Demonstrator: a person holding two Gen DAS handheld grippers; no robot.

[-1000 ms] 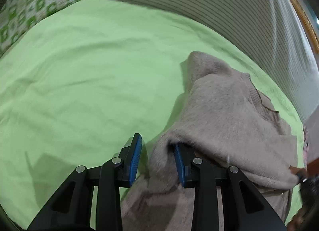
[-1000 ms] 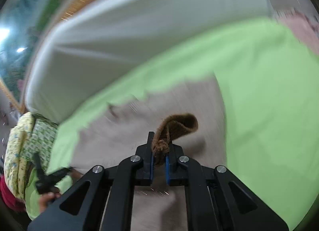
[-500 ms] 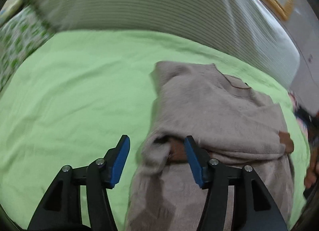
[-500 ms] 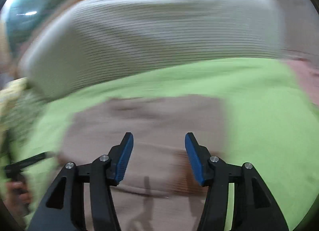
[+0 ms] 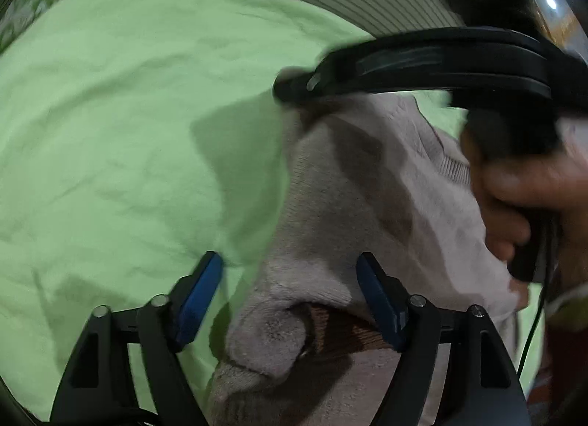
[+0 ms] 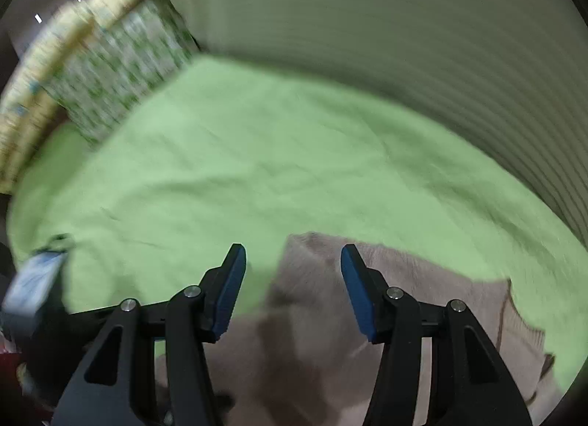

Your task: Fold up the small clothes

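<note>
Sweater (image 5: 367,183), beige knit, lies partly folded on green bedsheet (image 5: 110,132). Left gripper (image 5: 290,301) spread wide over its folded lower edge; right gripper (image 6: 292,286) spread above the upper left corner, holding nothing. Suggest pinching both layers at corner. Ample free sheet leftward; striped bolster (image 6: 404,40) bounds far side.

Beige sweater (image 5: 371,183); plain green sheet (image 5: 121,125); blue-padded black tool (image 6: 292,286); striped headboard (image 6: 404,40).

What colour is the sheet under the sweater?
Light green, plain and wrinkled. The sheet shows best in the right wrist view, beneath the beige sweater.
</note>
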